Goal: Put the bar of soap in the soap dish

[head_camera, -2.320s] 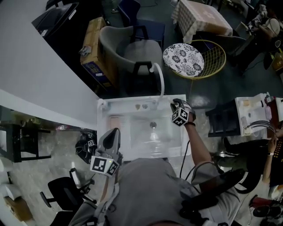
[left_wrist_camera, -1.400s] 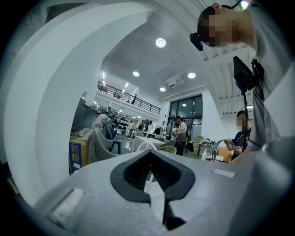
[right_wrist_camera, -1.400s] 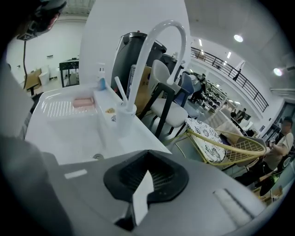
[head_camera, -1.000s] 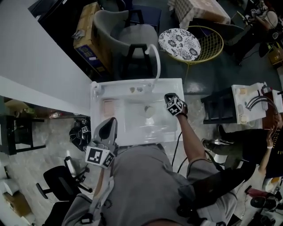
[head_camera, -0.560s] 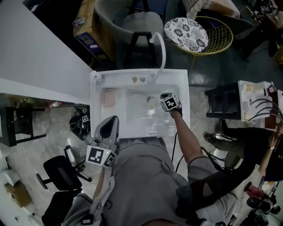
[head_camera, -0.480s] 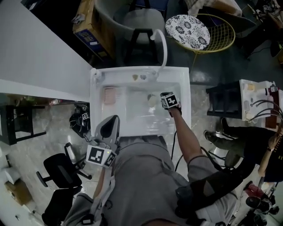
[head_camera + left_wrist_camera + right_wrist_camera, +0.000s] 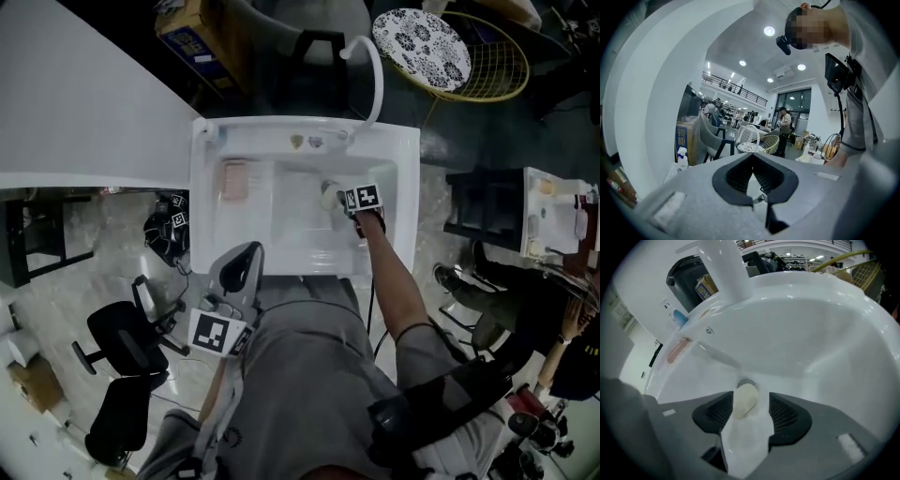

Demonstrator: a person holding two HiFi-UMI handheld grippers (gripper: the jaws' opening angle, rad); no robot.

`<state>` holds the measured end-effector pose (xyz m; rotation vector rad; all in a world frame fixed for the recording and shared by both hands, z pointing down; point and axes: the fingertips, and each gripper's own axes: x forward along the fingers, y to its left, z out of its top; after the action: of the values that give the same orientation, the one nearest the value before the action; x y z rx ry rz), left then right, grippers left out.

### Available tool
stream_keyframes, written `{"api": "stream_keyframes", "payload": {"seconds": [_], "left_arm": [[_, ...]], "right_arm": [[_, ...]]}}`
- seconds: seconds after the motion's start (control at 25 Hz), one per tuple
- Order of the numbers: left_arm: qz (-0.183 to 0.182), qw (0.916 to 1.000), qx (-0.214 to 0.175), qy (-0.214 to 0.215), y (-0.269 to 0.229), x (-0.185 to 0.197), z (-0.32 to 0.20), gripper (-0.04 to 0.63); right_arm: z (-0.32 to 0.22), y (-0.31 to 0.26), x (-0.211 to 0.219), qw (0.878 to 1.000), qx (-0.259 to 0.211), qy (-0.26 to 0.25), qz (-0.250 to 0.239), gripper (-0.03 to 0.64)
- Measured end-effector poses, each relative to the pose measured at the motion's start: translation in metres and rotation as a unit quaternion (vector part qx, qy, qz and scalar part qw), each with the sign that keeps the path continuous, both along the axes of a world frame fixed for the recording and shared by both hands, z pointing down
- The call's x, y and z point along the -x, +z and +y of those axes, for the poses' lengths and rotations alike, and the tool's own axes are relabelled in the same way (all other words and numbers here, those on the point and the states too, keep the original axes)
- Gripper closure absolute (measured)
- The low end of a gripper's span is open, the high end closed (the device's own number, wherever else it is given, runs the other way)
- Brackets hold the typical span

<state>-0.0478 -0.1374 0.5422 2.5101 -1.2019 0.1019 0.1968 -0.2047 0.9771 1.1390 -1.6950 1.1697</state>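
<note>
Opening just now to about half width, the right gripper point(image 7: 337, 199) loosely straddles the bar of soap point(image 7: 745, 400) on the sink point(image 7: 210, 202) floor, forearm angled steeply down; the soap dish point(image 7: 234, 180) lies at nine o'clock.

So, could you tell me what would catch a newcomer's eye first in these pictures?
A white sink fills the middle of the head view. The right gripper is down in its basin, its jaws just opening around a pale bar of soap by the drain. The pink soap dish sits on the sink's left ledge.
</note>
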Motion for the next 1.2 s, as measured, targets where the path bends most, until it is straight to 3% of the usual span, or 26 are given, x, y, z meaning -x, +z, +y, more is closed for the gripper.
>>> {"api": "stream_keyframes", "payload": {"seconds": [0.4,0.52,0.64,0.76,0.88,1.2], "left_arm": [[-0.024,0.9992,-0.03,-0.007,0.001,0.008,0.001,0.594],[-0.024,0.9995,-0.022,-0.007,0.004,0.007,0.0,0.594],[-0.022,0.9996,-0.018,-0.005,0.005,0.007,-0.001,0.594],[-0.023,0.9996,-0.014,-0.003,0.008,0.006,0.0,0.594],[-0.023,0.9997,-0.007,-0.004,0.012,0.008,0.001,0.594],[-0.019,0.9997,-0.006,-0.017,0.012,0.021,-0.002,0.594]], "right_arm": [[0.0,0.043,0.018,0.989,0.09,0.107,-0.037,0.327],[0.006,0.058,0.023,0.987,0.117,0.112,-0.018,0.304],[0.005,0.062,0.024,0.984,0.112,0.136,0.022,0.301],[0.003,0.069,0.025,0.987,0.099,0.08,0.098,0.323],[0.003,0.082,0.032,0.99,0.096,0.021,0.106,0.334],[0.009,0.064,0.025,0.989,0.105,0.04,0.096,0.353]]}}
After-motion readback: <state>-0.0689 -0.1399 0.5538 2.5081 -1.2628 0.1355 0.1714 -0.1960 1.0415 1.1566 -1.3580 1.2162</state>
